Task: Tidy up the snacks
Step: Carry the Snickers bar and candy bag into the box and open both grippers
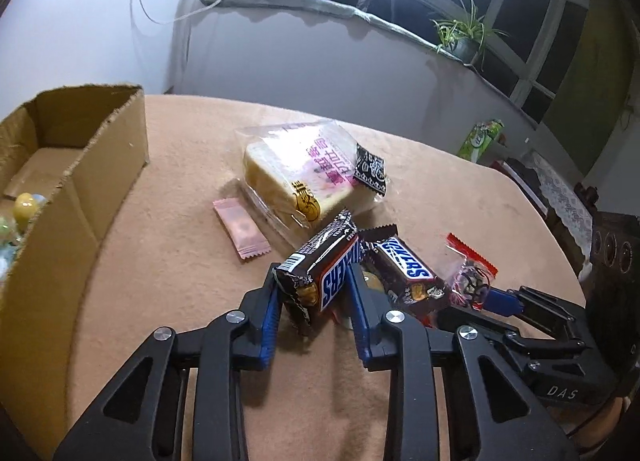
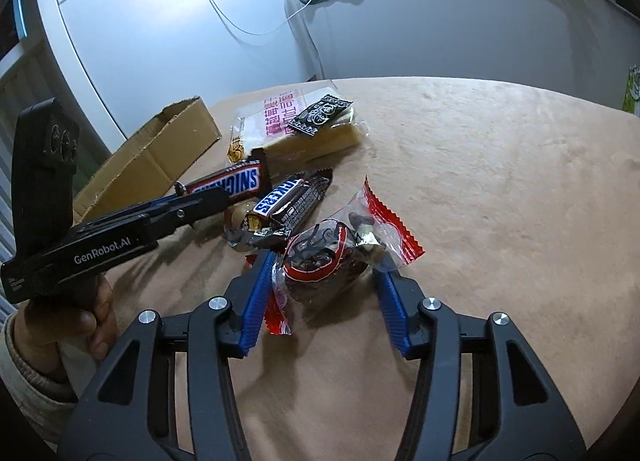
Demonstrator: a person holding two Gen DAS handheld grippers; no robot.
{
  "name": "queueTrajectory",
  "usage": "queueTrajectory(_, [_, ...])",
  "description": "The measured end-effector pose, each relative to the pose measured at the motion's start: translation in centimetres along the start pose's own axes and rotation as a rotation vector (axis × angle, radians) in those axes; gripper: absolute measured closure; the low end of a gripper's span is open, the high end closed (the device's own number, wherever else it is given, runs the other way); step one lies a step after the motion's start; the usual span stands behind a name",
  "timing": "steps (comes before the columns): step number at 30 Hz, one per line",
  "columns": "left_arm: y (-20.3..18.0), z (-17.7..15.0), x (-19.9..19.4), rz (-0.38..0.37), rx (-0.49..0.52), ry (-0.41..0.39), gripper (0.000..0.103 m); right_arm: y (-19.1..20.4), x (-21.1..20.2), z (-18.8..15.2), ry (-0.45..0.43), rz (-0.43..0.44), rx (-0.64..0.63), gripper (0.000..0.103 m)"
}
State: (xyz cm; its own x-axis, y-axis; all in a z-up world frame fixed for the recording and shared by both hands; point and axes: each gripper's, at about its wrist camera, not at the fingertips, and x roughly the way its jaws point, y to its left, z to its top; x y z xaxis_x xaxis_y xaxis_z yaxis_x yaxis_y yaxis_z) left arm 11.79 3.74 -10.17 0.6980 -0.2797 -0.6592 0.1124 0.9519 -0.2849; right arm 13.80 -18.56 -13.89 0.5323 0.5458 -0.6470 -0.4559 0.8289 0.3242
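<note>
My left gripper (image 1: pixel 316 297) is shut on a brown Snickers bar (image 1: pixel 320 273), blue pads pressed on both its sides; in the right wrist view the same gripper (image 2: pixel 180 201) reaches in from the left to that bar (image 2: pixel 228 185). A second Snickers bar (image 1: pixel 404 269) lies just right of it, also seen mid-pile (image 2: pixel 288 197). My right gripper (image 2: pixel 324 281) has a red-and-clear snack packet (image 2: pixel 328 257) between its pads, which touch the wrapper on both sides as it rests on the table. One right finger shows beside that packet (image 1: pixel 472 281).
An open cardboard box (image 1: pixel 100 165) with round candies (image 1: pixel 24 205) stands at the left. On the tan tablecloth (image 1: pixel 180 281) lie a wrapped bread slice (image 1: pixel 296 177) topped by a black sachet (image 1: pixel 370 175), and a pink sachet (image 1: pixel 242 235). A hand (image 2: pixel 96 321) holds the left gripper.
</note>
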Motion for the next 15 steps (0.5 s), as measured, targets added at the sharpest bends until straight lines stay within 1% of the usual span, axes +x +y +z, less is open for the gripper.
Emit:
queueTrajectory(8, [0.0, -1.2, -2.7, 0.019, -0.009, -0.052, 0.075, -1.3, -2.4, -0.7, -0.06, -0.039, 0.033, 0.051])
queueTrajectory(15, [-0.2, -1.6, -4.7, 0.021, -0.006, -0.078, 0.075, -1.8, -4.4, -0.7, -0.096, -0.07, 0.038, 0.05])
